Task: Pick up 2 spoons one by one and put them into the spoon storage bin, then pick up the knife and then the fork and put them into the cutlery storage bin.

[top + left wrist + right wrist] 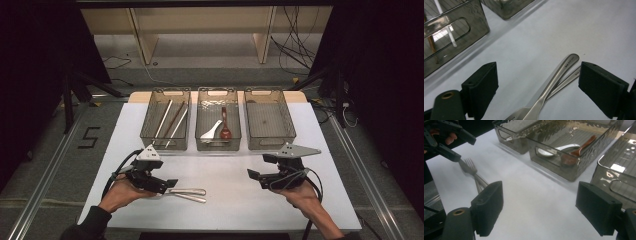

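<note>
I am straddling the two forks (pixel 554 85) near the table's (pixel 235 200) front-left corner with my left gripper (pixel 537 87) wide; closing squarely on both handles. My right gripper (pixel 540 210) is gaping, empty.

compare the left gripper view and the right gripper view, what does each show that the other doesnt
Left gripper view alone: the forks' handle ends, close between its open jaws, and white chopsticks through a bin's handle slot. Right gripper view alone: the fork tines, the left gripper above them, the white spoon and brown spoon in the middle bin, and part of an empty bin. Both share: the forks, the white table and open black jaws.
</note>
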Demonstrator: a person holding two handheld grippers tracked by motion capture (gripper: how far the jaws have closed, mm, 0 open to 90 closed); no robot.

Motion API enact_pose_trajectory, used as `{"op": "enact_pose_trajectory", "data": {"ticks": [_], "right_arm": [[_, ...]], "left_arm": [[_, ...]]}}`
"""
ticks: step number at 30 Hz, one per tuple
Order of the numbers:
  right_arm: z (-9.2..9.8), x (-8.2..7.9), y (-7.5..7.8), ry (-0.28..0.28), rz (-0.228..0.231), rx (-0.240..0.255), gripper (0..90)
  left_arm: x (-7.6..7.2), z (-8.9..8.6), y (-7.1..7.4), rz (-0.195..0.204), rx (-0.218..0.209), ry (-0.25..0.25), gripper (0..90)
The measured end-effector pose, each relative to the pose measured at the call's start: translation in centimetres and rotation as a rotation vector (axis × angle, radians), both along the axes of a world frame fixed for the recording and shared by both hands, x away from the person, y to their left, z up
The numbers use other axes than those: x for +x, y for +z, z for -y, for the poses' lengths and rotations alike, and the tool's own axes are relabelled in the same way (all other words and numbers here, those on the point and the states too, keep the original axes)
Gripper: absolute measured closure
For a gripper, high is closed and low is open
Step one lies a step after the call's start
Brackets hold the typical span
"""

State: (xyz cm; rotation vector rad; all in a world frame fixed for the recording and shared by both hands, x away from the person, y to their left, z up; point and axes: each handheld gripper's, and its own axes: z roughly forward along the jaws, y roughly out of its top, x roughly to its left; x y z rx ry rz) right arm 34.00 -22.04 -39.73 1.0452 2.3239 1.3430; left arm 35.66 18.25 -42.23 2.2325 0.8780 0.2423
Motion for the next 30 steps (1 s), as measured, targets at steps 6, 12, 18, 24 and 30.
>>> {"op": "enact_pose_trajectory", "data": {"ticks": [6,12,18,24,30], "right_arm": [[0.2,-0.6,-0.1,0.004,-0.001,0.006,22.6],[0.5,-0.9,-0.3,0.002,-0.009,0.002,22.6],[0.3,-0.9,-0.2,0.012,-0.007,-0.001,22.9],[0.0,-1.0,-0.3,0.023,-0.011,-0.015,23.2],[0.0,-0.9,-0.4,0.024,-0.015,-0.013,23.5]], "left_arm": [[0.0,0.5,-0.3,-0.012,0.067,-0.034,15.6],[-0.1,1.3,-0.9,-0.029,0.170,-0.078,16.2],[-0.1,1.7,-1.7,-0.032,0.254,-0.116,20.5],[-0.2,2.0,-2.3,-0.038,0.305,-0.154,28.2],[0.1,2.2,-3.0,-0.095,0.354,-0.194,38.2]]}}
